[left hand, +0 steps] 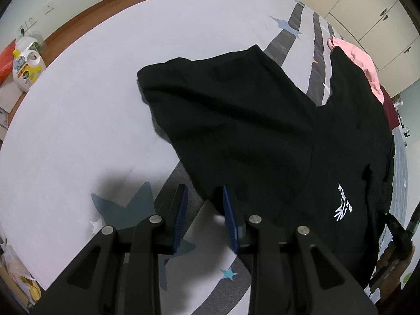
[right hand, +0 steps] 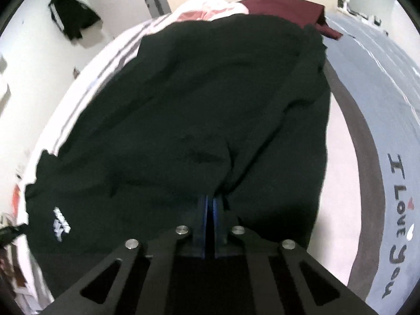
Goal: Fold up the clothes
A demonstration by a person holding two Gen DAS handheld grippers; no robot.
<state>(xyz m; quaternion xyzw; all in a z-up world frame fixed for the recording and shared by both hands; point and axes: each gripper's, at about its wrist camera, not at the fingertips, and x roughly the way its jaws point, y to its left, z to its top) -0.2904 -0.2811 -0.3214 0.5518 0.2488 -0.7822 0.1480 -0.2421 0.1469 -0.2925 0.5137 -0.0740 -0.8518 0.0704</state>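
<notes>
A black T-shirt (left hand: 262, 120) with a small white logo (left hand: 344, 202) is spread over the bed (left hand: 78, 92), its sleeve laid out flat toward the plain pale part of the sheet. In the right wrist view the same garment fills the frame, and a pinch of its cloth is gathered into radiating creases at the tips of the right hand-held gripper (right hand: 210, 199), whose blue pads are brought together on the fabric. The left hand-held gripper (left hand: 204, 197) is held just above the sheet beside the shirt's near edge; its jaws are parted a little and nothing is seen between them. Beyond the shirt, a pink garment (left hand: 359, 60) and a maroon garment (right hand: 286, 10) are piled at the far side of the bed, and detergent bottles (left hand: 26, 65) are seen on the floor.

The step in hand is judged to be the taking of hold before a fold. A second grip on the hem or sleeve by the left side is probably called for next, so that the cloth can be lifted evenly.
</notes>
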